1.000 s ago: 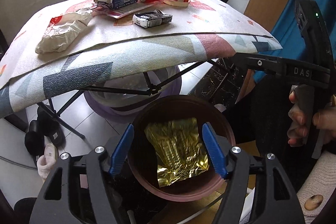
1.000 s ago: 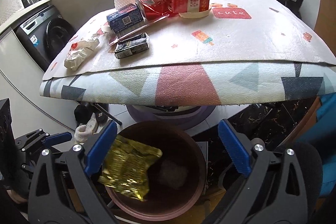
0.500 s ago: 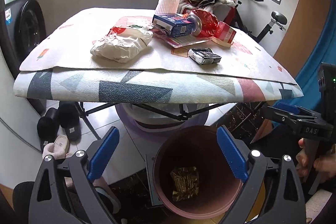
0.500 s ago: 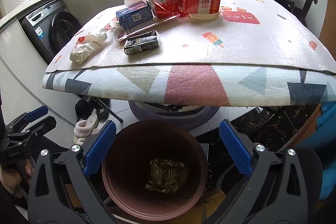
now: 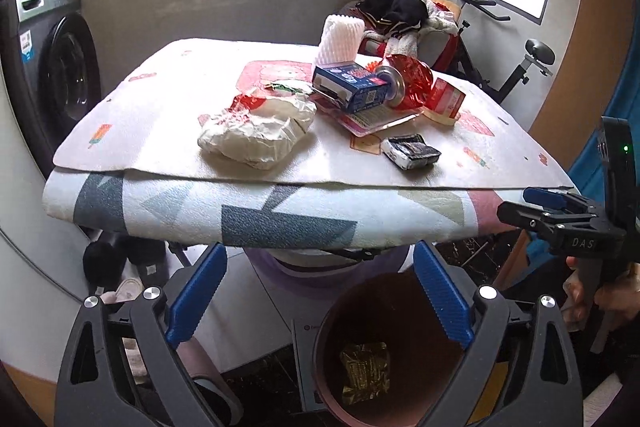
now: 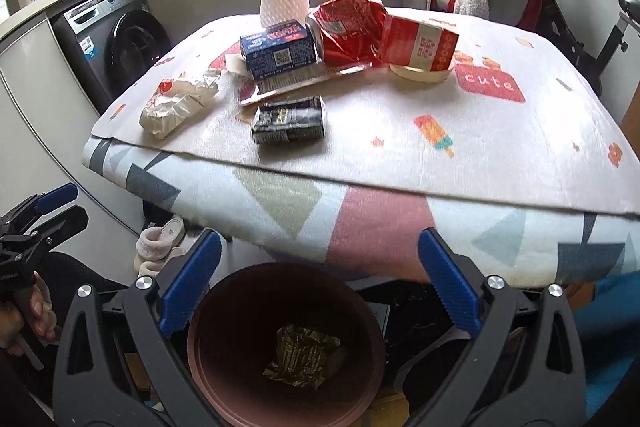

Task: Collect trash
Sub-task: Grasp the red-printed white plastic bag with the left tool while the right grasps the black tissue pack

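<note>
Hovering below the table (image 5: 280,223) edge, left gripper (image 5: 320,291) and right gripper (image 6: 316,277) both spread, empty, bin (image 6: 208,359) beneath holding gold wrapper (image 6: 304,355), washing machine (image 5: 56,75) beyond, possibly slippers (image 6: 160,243) underneath.

Bright window daylight, glare, fisheye-warped edges.

both wrist cams low, facing table (image 5: 280,211), sharing bin (image 6: 216,379)

This is a lived-in home laundry or utility corner: a front-loading washing machine (image 5: 60,75) stands by the wall, an exercise bike (image 5: 516,67) draped with clothes (image 5: 400,11) sits under barred windows, and slippers (image 6: 160,243) lie beneath a folding table (image 5: 160,115).
</note>
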Motion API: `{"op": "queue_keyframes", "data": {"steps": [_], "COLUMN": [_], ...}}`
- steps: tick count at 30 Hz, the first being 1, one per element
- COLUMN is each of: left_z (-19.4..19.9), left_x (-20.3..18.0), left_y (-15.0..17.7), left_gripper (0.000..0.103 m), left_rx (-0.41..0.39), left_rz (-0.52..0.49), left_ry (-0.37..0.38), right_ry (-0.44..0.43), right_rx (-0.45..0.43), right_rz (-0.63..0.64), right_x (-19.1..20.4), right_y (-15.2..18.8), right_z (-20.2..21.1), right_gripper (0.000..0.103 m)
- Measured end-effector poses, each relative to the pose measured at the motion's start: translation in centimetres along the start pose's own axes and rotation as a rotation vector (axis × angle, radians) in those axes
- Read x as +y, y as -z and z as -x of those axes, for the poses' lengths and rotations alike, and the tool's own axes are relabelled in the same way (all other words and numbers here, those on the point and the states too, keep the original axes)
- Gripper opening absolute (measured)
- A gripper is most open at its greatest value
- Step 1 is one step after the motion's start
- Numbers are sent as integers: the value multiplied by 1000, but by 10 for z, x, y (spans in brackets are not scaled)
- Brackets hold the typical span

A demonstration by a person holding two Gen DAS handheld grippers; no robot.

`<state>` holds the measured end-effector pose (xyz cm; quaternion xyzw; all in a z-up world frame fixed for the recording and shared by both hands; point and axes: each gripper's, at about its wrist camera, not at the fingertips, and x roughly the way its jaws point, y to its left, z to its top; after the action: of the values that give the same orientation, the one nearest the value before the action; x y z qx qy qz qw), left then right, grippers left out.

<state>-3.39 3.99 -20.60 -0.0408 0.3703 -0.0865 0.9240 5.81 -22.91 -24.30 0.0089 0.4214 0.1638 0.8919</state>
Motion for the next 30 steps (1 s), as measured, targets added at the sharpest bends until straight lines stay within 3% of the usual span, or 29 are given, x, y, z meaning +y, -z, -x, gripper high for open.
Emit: {"op": "queue_keyframes", "data": {"steps": [11,20,30], "left_z": [-10,-26,-46], "left_x": [37,53,56], "left_y": [-31,-44,-64], "left_gripper": [92,93,93], "left_rx": [-13,-1,-1], "left_rz": [46,67,12], "left_ry": [-48,-58,-47], "right_ry": [-20,-3,-17], "right_rx": [32,91,141], "right_rz": [128,137,123], "right_x": [34,35,35], "right_y": [-61,-74,-76], "right_z": [-56,-101,-120], "right_gripper": [97,97,96]}}
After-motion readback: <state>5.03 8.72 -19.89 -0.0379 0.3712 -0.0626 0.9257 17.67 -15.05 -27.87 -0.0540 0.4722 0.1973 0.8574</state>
